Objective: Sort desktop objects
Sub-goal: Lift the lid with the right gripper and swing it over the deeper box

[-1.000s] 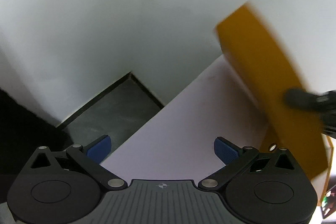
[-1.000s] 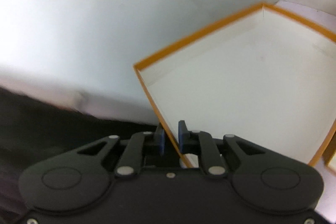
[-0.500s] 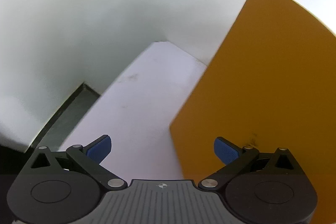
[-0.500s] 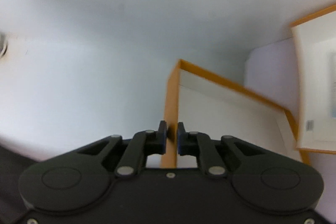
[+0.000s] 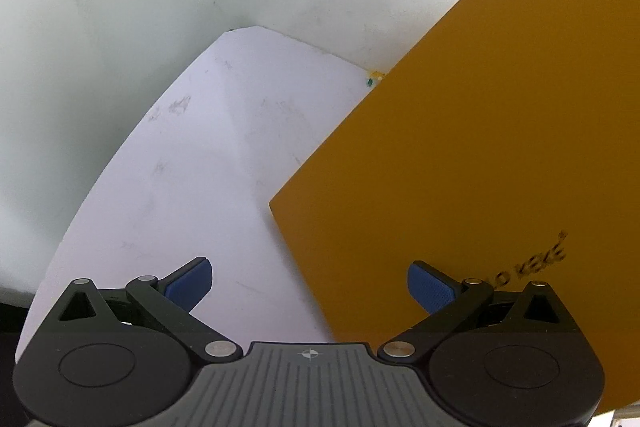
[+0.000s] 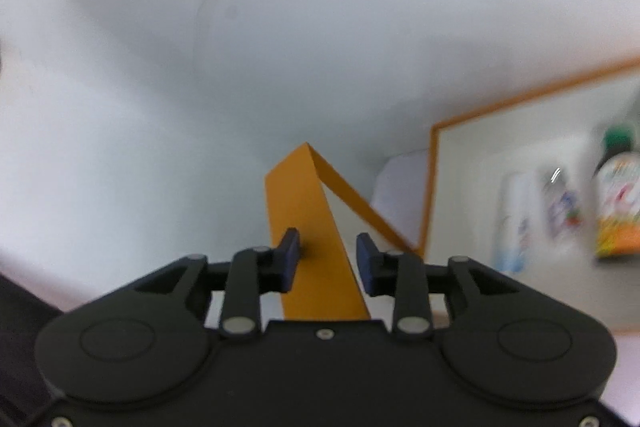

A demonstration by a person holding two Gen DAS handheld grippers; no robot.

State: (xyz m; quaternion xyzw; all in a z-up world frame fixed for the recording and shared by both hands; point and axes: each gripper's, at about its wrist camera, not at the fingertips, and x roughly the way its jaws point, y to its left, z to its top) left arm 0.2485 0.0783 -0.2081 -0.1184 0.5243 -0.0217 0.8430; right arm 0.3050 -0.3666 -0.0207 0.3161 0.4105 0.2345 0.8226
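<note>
An orange box lid [image 5: 480, 167] with dark lettering fills the right half of the left wrist view, standing tilted on the pale table [image 5: 200, 167]. My left gripper [image 5: 310, 287] is open just in front of the lid's lower corner, and nothing is between its fingers. In the right wrist view the lid's orange side wall [image 6: 308, 227] runs between the parted fingers of my right gripper [image 6: 328, 261], which is open. To the right lies the orange-rimmed box [image 6: 434, 187] with a white inside, holding a green-capped bottle [image 6: 618, 203] and white tubes [image 6: 516, 227], all blurred.
White walls close in the table at the back and left. A small green and yellow item [image 5: 372, 79] sits where the table meets the back wall. A dark strip shows at the lower left of the right wrist view.
My right gripper has gone from shut on the lid's wall to open. The lid has turned and come closer to my left gripper. The box with its contents has come into the right view.
</note>
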